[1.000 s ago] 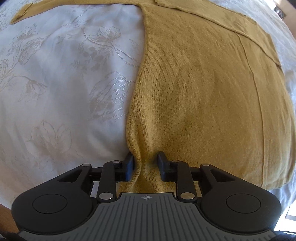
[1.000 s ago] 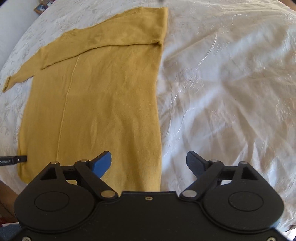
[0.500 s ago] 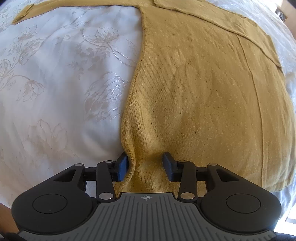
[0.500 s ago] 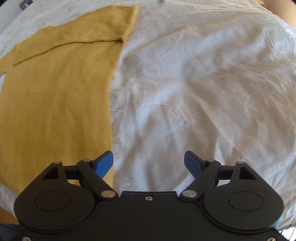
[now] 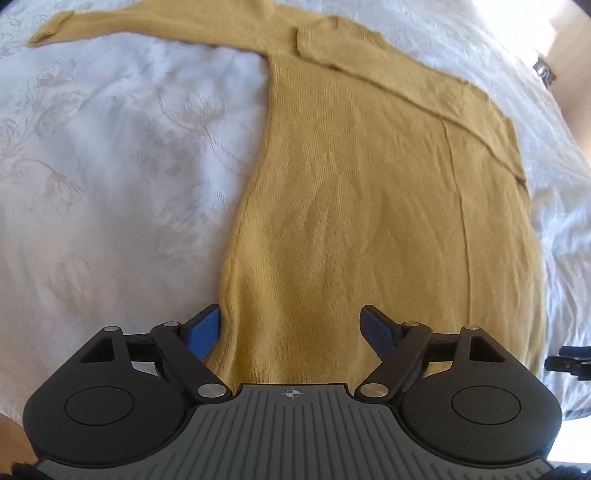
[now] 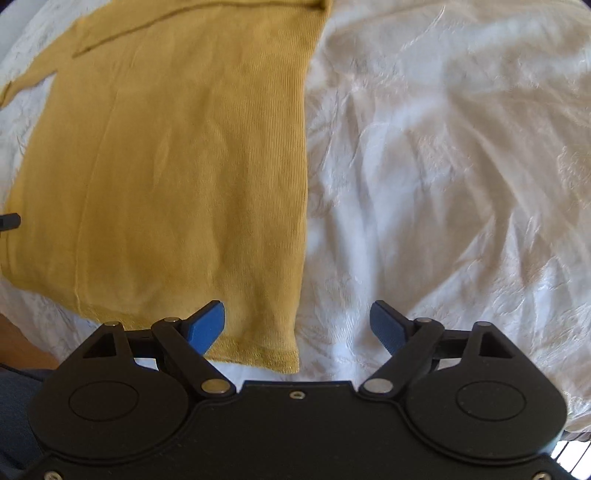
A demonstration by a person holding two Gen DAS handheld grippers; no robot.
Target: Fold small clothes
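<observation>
1. No containers showing in either wrist view; only a white floral bedspread [image 5: 110, 184] with a mustard sweater [image 5: 369, 221] lying flat on it.
2. Sweater is lying lengthwise, one sleeve [image 5: 147, 26] stretching out to the far left, the other sleeve [image 5: 424, 88] folded across the body.
3. Left gripper [image 5: 291, 325] is opening: fingers spread, pads not pressing anything. Sweater's near-left edge is lying between them; the left blue pad [image 5: 203, 332] is sitting just beside that edge.
4. Right gripper [image 6: 297, 321] is opening too, fingers spread wide and gripping nothing. Sweater's near-right hem corner [image 6: 280, 354] is lying between them, closer to the left pad [image 6: 208, 326]; the right pad [image 6: 388, 326] is hanging over bare bedspread.
</observation>
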